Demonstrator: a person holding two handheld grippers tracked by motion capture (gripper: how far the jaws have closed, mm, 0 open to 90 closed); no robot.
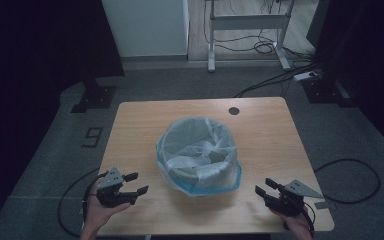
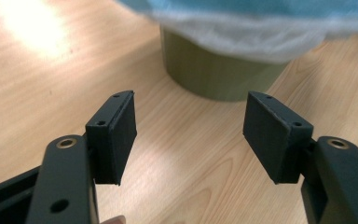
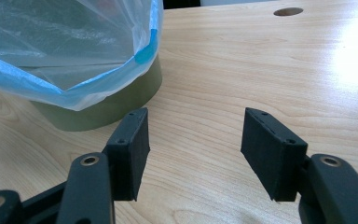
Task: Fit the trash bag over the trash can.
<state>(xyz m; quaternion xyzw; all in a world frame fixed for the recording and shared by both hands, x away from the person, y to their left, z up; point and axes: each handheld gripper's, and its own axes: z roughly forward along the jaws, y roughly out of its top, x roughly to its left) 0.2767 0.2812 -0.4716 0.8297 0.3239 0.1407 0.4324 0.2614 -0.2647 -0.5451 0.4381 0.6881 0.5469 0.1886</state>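
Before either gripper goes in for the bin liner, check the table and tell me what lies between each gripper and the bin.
Nothing visible does. Bare table lies between the left gripper and the bin, and between the right gripper and the bin. Both grippers' jaws stand open and empty. The plastic liner overhangs the rim, facing both.

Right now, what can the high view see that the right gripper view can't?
The high view alone takes in the floor with its cables, a desk frame beyond the table, both of the person's hands, and the left gripper at the table's near left edge, open. The right gripper view alone gives a close look at the bin's olive side under the blue-edged bag, seen past the right gripper, whose jaws stand apart with nothing between them. Both show the wooden table, its round hole, and the bagged bin.
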